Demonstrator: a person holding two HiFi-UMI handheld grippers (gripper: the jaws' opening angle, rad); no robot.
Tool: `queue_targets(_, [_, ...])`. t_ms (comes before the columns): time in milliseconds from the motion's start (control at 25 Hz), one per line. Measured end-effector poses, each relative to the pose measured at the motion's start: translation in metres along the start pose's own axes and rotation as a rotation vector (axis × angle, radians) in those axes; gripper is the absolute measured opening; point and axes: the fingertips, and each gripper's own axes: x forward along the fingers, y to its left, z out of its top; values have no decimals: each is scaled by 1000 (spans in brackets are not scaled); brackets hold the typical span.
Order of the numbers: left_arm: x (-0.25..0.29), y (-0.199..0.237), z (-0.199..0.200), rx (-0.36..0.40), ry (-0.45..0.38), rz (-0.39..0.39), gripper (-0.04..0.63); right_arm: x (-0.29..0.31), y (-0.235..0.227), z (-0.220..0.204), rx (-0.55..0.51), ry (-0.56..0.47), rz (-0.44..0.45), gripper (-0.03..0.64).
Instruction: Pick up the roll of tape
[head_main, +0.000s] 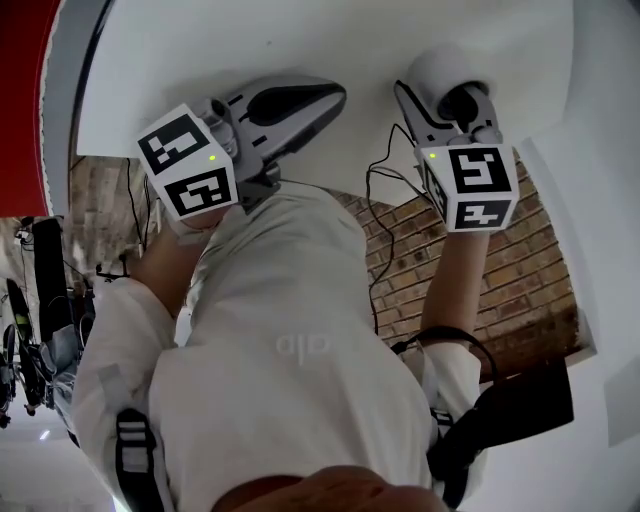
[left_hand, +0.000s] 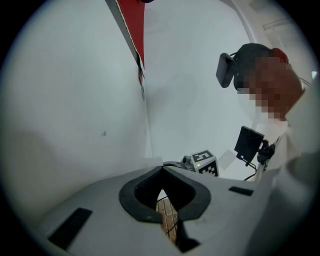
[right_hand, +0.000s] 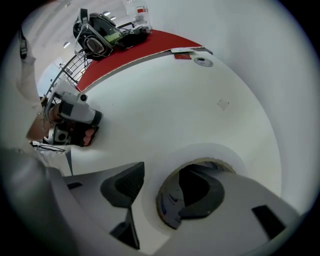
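The right tongs (right_hand: 162, 187) stood spread astride the wall of the roll of tape (right_hand: 210, 151), one jaw in its core, the other just outside; the roll lay flat on the white surface (right_hand: 190, 100). Squeezing squarely on that wall before lifting looked wise. The left tongs (left_hand: 162, 192) were pressed together, empty. A far clear container (right_hand: 139, 11) showed contents too small to tell

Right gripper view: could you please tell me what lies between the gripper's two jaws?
The right gripper straddles the wall of the roll of tape: that view shows one jaw inside the core, one outside.
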Motion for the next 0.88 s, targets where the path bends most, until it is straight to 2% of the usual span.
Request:
queue_targets(320, [3,-3,0,-8,9,-30,7,8,-3,-10,-22,134,-40,225])
queue_targets(640, [5,-2,5,-30,-23,-71,6,11,-3,-8,-26,135,-33,224])
queue_targets(880, [11,-2,-1,-36,-10,-73,6,9,0,-8,-70,121,-19,163])
